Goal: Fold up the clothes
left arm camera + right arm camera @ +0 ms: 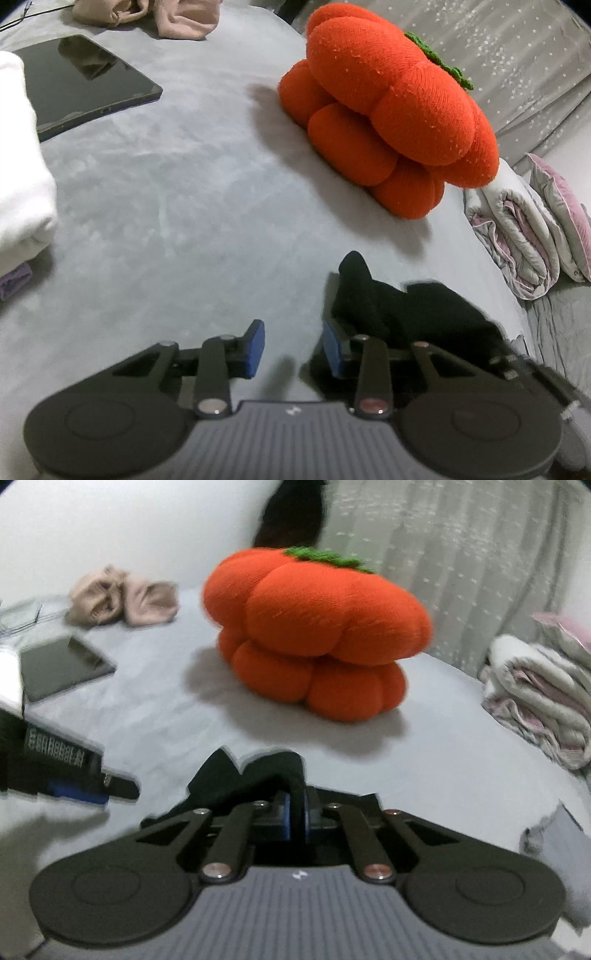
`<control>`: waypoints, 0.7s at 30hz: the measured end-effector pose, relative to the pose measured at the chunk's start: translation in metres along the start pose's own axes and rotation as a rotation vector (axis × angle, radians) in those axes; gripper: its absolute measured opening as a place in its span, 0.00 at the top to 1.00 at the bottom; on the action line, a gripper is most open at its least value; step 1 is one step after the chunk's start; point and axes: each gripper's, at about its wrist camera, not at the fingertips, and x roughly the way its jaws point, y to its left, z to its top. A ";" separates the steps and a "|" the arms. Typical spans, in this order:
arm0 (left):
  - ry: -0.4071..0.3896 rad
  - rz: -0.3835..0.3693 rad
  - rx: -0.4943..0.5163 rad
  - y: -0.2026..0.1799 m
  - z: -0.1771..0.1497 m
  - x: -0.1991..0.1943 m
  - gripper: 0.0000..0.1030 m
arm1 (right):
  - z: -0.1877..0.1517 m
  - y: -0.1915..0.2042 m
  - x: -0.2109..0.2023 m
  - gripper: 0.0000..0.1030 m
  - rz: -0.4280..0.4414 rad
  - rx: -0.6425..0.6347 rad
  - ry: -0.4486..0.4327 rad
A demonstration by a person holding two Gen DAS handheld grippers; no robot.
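Note:
A crumpled black garment point(399, 306) lies on the grey bed cover point(184, 221), just right of my left gripper point(293, 341). That gripper is open, its blue pads apart over bare cover with nothing between them. In the right wrist view my right gripper point(296, 812) is shut on a raised fold of the black garment point(258, 771), the cloth pinched between the blue pads. The rest of the garment trails to the left below the fingers. At the left edge of that view a finger point(122, 788) of the left gripper shows low over the cover.
A large orange pumpkin cushion point(391, 110) sits ahead on the bed. A dark tablet point(81, 81) and a white folded cloth point(18, 166) lie to the left, and beige garments point(147, 14) lie at the far edge. A folded quilt point(517, 236) is on the right.

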 end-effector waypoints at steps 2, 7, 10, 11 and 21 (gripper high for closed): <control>-0.001 -0.002 0.001 0.000 0.000 0.000 0.66 | 0.006 -0.013 -0.006 0.94 -0.011 0.050 -0.010; -0.014 -0.036 0.009 -0.003 -0.001 0.000 0.78 | 0.012 -0.046 -0.022 0.94 -0.063 0.149 -0.070; -0.034 -0.076 0.000 -0.005 -0.001 -0.001 0.87 | 0.019 -0.066 -0.031 0.94 -0.072 0.225 -0.094; -0.041 -0.090 -0.003 -0.005 0.000 -0.001 0.89 | 0.022 -0.072 -0.032 0.94 -0.068 0.249 -0.098; -0.095 -0.269 0.061 -0.028 -0.007 0.008 0.93 | 0.065 -0.096 -0.054 0.94 0.037 0.417 -0.193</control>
